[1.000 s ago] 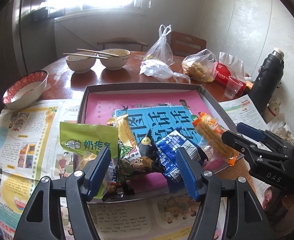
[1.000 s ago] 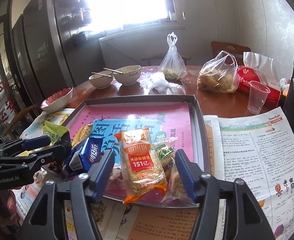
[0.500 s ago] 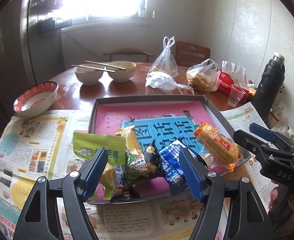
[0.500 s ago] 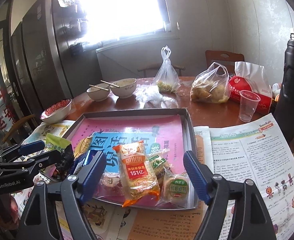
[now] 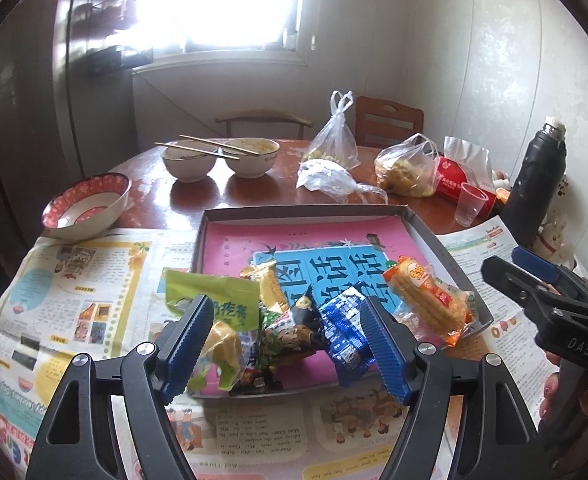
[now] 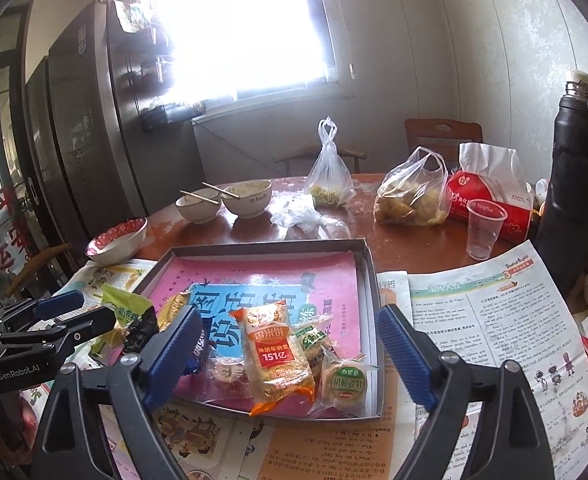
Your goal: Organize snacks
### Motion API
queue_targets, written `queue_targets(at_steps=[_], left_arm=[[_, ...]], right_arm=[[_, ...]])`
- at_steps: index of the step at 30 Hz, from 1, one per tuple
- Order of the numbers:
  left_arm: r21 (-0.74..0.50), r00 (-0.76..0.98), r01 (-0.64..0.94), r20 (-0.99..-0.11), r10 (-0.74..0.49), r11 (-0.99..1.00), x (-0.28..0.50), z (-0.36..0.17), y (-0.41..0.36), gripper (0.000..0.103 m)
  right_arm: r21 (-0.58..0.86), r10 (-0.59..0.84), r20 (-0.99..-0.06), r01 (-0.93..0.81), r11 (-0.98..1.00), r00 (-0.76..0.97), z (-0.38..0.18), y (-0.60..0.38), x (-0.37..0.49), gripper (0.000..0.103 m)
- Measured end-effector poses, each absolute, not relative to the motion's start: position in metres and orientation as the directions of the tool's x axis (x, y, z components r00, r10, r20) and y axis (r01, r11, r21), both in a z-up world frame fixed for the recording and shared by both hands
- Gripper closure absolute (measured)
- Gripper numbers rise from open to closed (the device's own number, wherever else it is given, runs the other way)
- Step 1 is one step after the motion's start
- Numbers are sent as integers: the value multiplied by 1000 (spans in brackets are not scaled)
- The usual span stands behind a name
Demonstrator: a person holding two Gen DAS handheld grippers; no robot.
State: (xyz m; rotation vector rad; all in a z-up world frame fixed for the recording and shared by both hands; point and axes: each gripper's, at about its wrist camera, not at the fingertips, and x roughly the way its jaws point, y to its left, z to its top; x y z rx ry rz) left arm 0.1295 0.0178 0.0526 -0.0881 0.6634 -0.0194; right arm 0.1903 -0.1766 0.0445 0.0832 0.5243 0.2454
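Note:
A shallow grey tray (image 5: 302,212) lined with pink and blue paper holds a heap of snacks at its near end. A green packet (image 5: 210,292), a dark cartoon packet (image 5: 290,332) and a blue packet (image 5: 342,328) lie beyond my left gripper (image 5: 286,344), which is open above them and touches none. The orange rice-cracker pack (image 6: 274,356) and a round green-labelled cake (image 6: 346,380) lie in the tray (image 6: 262,246). My right gripper (image 6: 290,354) hovers over them, its jaws opening, its pads clear of the pack. Each gripper shows in the other's view: right gripper (image 5: 510,266), left gripper (image 6: 94,310).
Newspapers (image 6: 486,320) cover the near table around the tray. Behind stand a red-rimmed bowl (image 5: 86,208), two bowls with chopsticks (image 5: 222,156), plastic bags (image 5: 406,168), a red tissue pack (image 6: 490,196), a clear cup (image 6: 484,228) and a tall black flask (image 6: 574,168) at the right.
Both grippers drew back and rose from the tray. The right jaws spread wide away from the orange pack, which stays lying in the tray. The left jaws widened a little.

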Motion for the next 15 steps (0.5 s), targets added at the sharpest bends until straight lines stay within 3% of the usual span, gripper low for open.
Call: queue_targets(at_steps=[15], left_arm=[[-107,751,-22,-658,-54,994,95,44,19,26]], right_arm=[[111,285,-465,-264,958,838,58,-155,147,7]])
